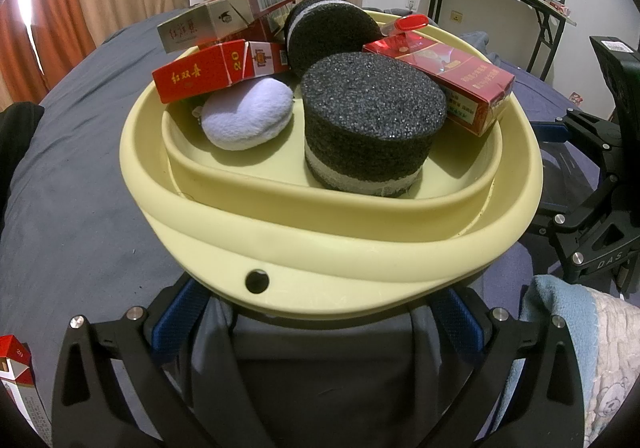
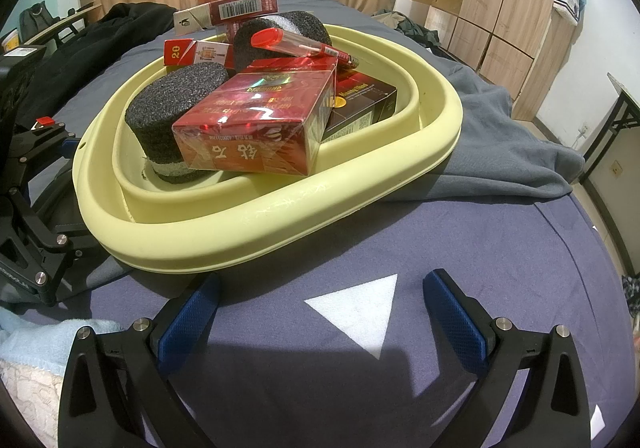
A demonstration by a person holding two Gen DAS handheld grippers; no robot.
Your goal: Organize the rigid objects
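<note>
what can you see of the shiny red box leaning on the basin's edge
The shiny red box is a cellophane-wrapped cigarette pack, glossy red with gold print and a holographic patch on its top face. It looks sealed and undented. It lies tilted, one end propped on the inner rim of the pale yellow basin, its side against the nearer black foam cylinder. A dark pack sits beside it and a red-capped tube lies just behind its top. No tongs touch it.

The left gripper (image 1: 320, 312) has its jaws spread wide, one blue pad (image 1: 176, 316) at 7 o'clock and the other at 5 o'clock. The right gripper (image 2: 320, 312) is also spread wide, with nothing between its blue pads (image 2: 456, 320).
</note>
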